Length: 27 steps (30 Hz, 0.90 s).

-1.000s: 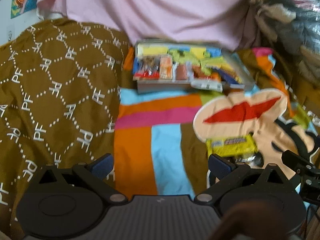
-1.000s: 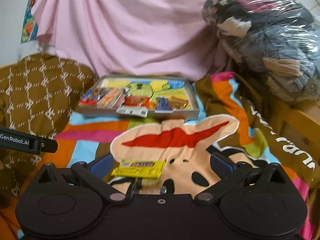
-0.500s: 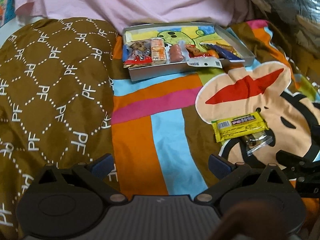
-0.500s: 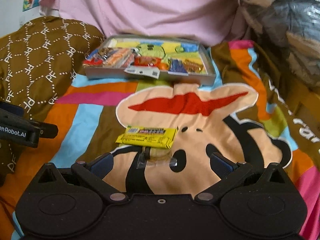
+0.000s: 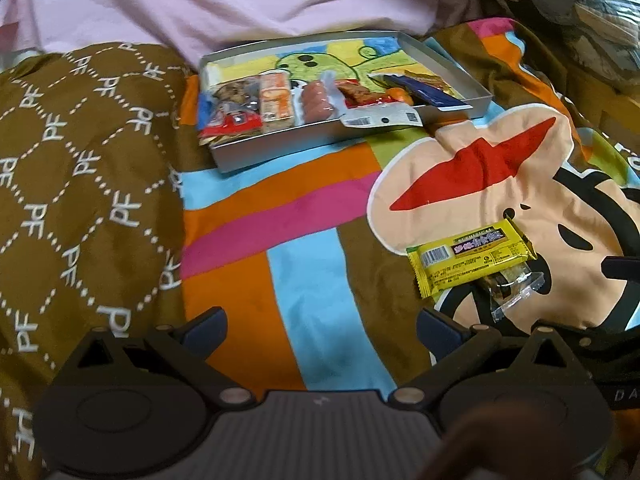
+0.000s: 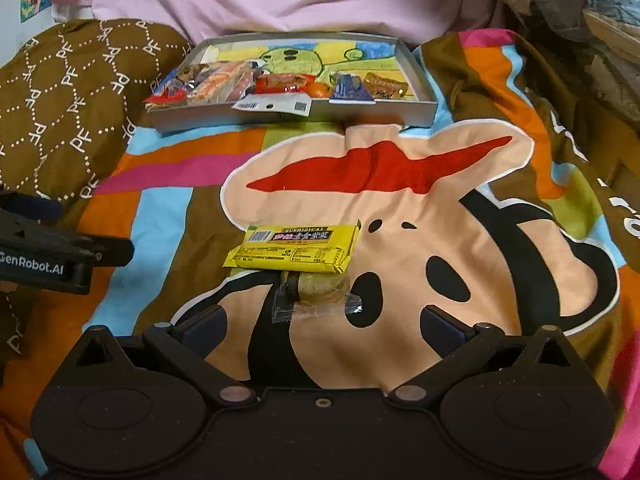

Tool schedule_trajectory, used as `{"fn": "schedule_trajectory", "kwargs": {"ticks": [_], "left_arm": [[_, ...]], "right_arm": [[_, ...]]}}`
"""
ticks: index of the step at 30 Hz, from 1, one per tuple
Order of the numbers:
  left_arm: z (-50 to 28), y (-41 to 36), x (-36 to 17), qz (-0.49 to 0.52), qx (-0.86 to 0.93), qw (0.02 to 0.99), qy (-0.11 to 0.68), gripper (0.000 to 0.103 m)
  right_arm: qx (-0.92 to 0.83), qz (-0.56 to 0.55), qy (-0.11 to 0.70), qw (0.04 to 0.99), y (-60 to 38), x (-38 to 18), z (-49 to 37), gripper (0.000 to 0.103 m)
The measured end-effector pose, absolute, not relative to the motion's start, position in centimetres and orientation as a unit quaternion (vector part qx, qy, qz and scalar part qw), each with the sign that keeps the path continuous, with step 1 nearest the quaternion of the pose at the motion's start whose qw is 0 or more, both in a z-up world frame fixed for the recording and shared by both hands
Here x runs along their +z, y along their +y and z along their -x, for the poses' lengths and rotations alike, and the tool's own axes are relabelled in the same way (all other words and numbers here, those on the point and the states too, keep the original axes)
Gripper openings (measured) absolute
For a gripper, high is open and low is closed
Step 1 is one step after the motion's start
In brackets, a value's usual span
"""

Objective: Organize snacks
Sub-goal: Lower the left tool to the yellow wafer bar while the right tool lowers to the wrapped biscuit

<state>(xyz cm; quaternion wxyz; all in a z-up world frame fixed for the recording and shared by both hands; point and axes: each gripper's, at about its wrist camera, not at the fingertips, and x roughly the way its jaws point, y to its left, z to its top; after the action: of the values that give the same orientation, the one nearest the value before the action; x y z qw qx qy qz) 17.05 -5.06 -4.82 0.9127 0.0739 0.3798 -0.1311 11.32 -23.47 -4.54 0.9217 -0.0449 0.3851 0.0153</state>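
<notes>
Through my left wrist camera, my left gripper (image 5: 320,326) is spread and empty at the bottom of the frame, the tray (image 5: 256,152) at upper centre already holds most snacks, and the yellow bar (image 5: 472,256) and clear packet (image 5: 512,288) lie loose at right. Through my right wrist camera, my right gripper (image 6: 322,324) is spread around nothing, with both leftovers touching at centre just ahead of it; "GenRobot.AI" reads at left, and the blanket (image 6: 64,100) says "PF".

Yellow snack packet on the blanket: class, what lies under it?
A clear-wrapped snack pokes out from under the yellow packet. Its far end is covered, so its full shape and any label stay hidden.
</notes>
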Motion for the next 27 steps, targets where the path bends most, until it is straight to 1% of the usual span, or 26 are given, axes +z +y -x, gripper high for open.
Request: {"fn": "schedule_trajectory", "kwargs": {"ticks": [7, 15, 23, 25, 27], "left_arm": [[-19.4, -6.0, -5.3, -0.110, -0.160, 0.916, 0.350, 0.103], [-21.7, -6.5, -5.3, -0.109, -0.229, 0.915, 0.314, 0.103], [-22.7, -7.4, -5.6, -0.128, -0.292, 0.903, 0.288, 0.103], [-23.1, -7.6, -5.6, -0.126, -0.307, 0.899, 0.285, 0.103], [-23.4, -7.9, -5.7, -0.122, -0.323, 0.895, 0.283, 0.103]], "right_arm": [[0.019, 0.062, 0.393, 0.917, -23.1, -5.5, -12.6, 0.102], [0.031, 0.112, 0.388, 0.914, -22.7, -6.5, -14.6, 0.102], [0.055, 0.145, 0.393, 0.907, -22.4, -7.9, -16.8, 0.102], [0.059, 0.137, 0.403, 0.903, -22.4, -8.2, -17.3, 0.095], [0.056, 0.128, 0.413, 0.900, -22.5, -8.7, -17.8, 0.092]]}}
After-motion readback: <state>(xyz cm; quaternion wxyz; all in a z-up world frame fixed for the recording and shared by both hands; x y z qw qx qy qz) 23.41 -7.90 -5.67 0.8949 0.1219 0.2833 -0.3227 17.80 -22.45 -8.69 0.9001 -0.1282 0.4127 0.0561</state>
